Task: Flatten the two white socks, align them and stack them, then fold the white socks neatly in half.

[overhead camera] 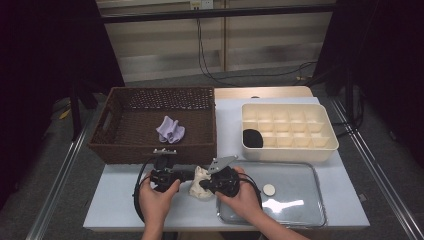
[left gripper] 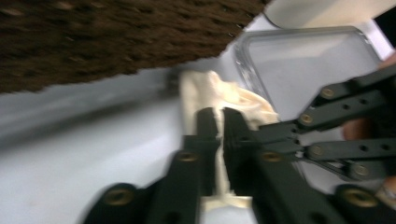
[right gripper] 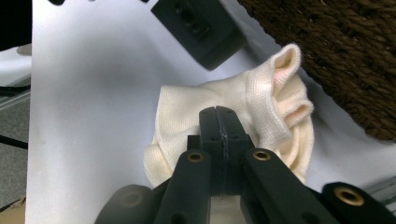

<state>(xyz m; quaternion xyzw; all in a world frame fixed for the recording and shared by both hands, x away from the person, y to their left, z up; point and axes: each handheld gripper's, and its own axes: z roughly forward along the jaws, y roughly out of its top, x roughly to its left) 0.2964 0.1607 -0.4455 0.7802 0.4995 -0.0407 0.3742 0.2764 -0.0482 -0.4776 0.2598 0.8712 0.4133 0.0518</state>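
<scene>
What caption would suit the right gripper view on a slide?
Right gripper shut on a bunched cream sock lying on the white table beside a dark woven basket.

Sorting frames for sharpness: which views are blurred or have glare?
Left gripper view: motion-smeared, brown woven basket and cream knitted sock soft. Right gripper view: crisp. High view: dim, dark edges, glare on the clear plastic tray.

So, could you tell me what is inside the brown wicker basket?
A crumpled lavender cloth lies on the floor of the wicker basket. The near wall hides the strip of floor just behind it, so anything there is out of sight.
</scene>
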